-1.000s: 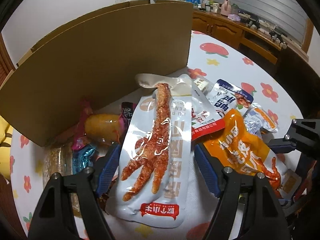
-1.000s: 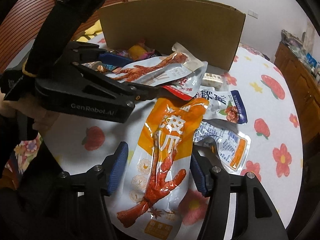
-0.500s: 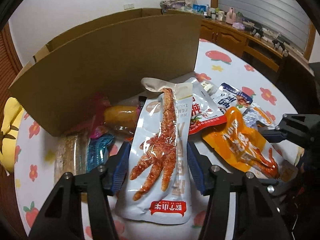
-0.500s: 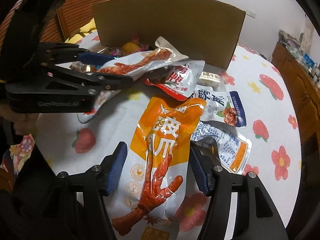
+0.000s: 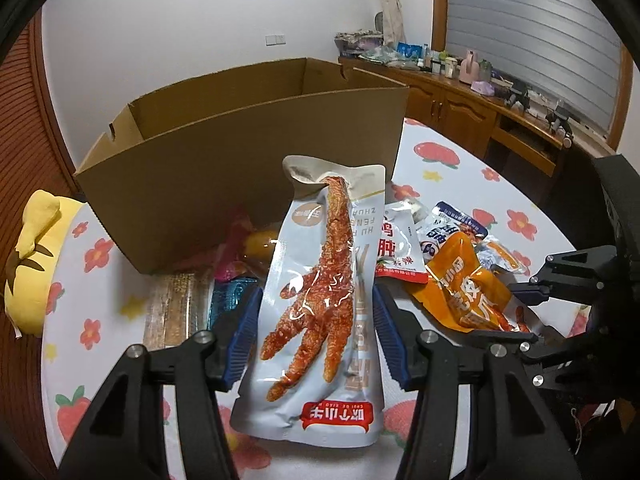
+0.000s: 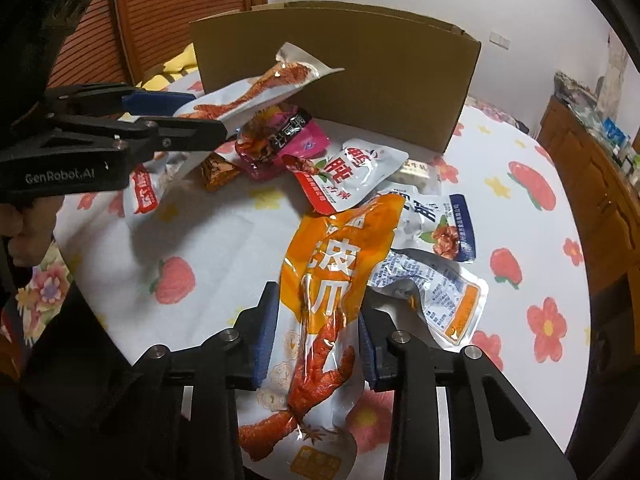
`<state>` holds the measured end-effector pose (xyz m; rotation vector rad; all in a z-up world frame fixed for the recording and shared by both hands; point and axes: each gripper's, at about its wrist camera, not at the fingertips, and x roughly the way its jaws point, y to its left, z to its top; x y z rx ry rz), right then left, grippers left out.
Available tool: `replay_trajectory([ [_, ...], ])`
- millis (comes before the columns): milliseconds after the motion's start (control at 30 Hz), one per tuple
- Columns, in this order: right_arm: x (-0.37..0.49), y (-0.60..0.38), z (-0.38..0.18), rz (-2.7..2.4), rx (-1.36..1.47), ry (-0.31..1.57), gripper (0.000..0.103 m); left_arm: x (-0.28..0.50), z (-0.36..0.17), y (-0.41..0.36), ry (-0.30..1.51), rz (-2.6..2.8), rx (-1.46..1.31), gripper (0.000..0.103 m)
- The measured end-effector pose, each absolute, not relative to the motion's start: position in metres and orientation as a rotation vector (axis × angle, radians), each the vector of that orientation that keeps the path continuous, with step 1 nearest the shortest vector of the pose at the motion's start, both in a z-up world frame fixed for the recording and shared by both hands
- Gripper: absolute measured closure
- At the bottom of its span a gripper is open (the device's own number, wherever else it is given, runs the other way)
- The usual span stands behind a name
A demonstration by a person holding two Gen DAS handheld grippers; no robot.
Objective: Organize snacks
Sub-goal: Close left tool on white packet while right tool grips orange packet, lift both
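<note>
Since the earlier frames the white snack packet (image 5: 320, 300) has been lifted off the bench (image 6: 208, 240) by the left gripper (image 5: 316, 340), so that its top edge now stands in front of the cardboard box (image 5: 224, 152), and more of the open box is seen from above. The left gripper's jaws were closing within the last second and are now pressed on both sides of the packet, which hangs tilted, its printed chicken foot pointing up toward the box. In the right wrist view the same packet is seen raised clear of the tablecloth, near the box's front wall.

The right gripper (image 6: 316, 340) has just been closing, and its jaws are now clamped on the lower part of the orange snack packet (image 6: 332, 280). That packet lies on the bench, its upper end overlapping a white packet with a red band (image 6: 348, 176) and a blue-trimmed packet (image 6: 444, 224). A silver packet (image 6: 436, 300) is tucked just beside its right edge. A pink packet (image 6: 280, 140) and a small brown one (image 6: 218, 170) lie near the box. A yellow plush toy (image 5: 36, 256) rests at the bench's left edge.
</note>
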<state>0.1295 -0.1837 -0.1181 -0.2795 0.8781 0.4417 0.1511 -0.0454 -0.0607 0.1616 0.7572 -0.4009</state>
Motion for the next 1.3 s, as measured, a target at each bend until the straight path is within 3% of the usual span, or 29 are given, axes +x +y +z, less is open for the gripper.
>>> replay_trajectory([
  [533, 0.119, -0.211, -0.082, 0.345, -0.258, 0.777, 0.068, 0.142, -0.043, -0.043, 0.689, -0.385, 0.142, 0.048],
  [1300, 0.177, -0.19, 0.018, 0.386, -0.282, 0.577, 0.066, 0.19, 0.044, -0.019, 0.567, -0.381, 0.125, 0.048],
])
